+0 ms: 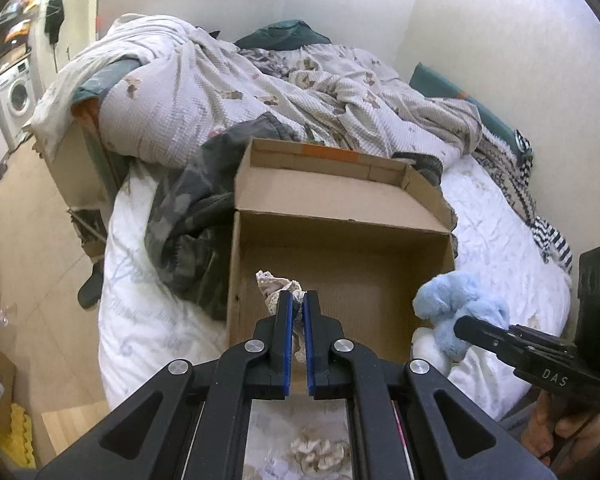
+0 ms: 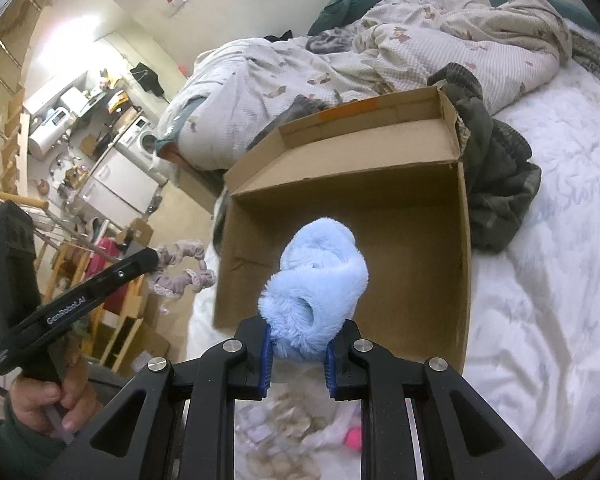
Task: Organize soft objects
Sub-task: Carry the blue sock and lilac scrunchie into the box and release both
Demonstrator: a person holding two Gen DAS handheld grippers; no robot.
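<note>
1. In the left wrist view, the left gripper (image 1: 298,300) has its blue-padded fingers (image 1: 285,320) clenched on a cream lace scrunchie (image 1: 277,286), which pokes out above the fingertips at lower centre of the frame.
2. In the right wrist view, the right gripper (image 2: 300,336) has its fingers (image 2: 266,344) pressed against both sides of a fluffy light-blue scrunchie (image 2: 320,276), which bulges out above them at centre frame.
3. The same blue scrunchie shows at the right of the left wrist view, pinched at the tip of the right gripper, just beside the right wall of the box.
4. The lace scrunchie shows at the left of the right wrist view, dangling from the left gripper's tip, just left of the box and apart from it.
5. An open cardboard box (image 1: 235,264) sits on the white bedsheet (image 1: 496,240) in the middle of both views, its lid flap (image 1: 332,196) folded back toward the top of the frame. What shows of its floor is bare.
6. A dark grey-green garment (image 2: 496,184) lies bunched against the box, at right in the right wrist view.
7. A rumpled patterned duvet (image 1: 227,92) fills the upper part of both frames.
8. A person's hand (image 2: 43,400) grips the left gripper's handle at lower left of the right wrist view.
</note>
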